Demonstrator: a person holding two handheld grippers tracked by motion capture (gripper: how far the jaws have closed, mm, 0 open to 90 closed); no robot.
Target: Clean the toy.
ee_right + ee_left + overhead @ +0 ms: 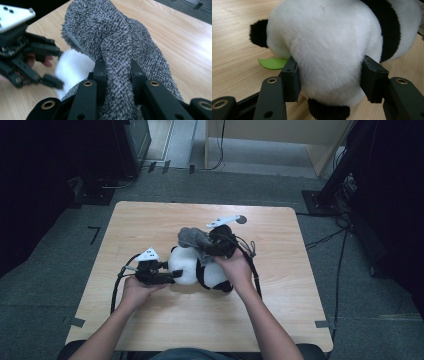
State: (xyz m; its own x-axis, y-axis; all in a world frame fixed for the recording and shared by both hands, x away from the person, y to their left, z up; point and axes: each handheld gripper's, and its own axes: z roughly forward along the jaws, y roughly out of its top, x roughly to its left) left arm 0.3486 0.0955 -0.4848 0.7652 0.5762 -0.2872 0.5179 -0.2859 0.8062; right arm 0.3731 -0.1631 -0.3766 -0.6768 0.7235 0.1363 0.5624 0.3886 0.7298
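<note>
At the table's (150,330) middle lies a plush panda (329,50), round, white with black patches. Our left gripper (172,276) squeezes its soft body between both pads, likely to steady it. Our right gripper (117,75) pinches a fold of nubby grey cloth (112,32) (a towel, perhaps), holding it draped over the panda's far side. A green felt leaf (273,63) lies beneath the panda.
</note>
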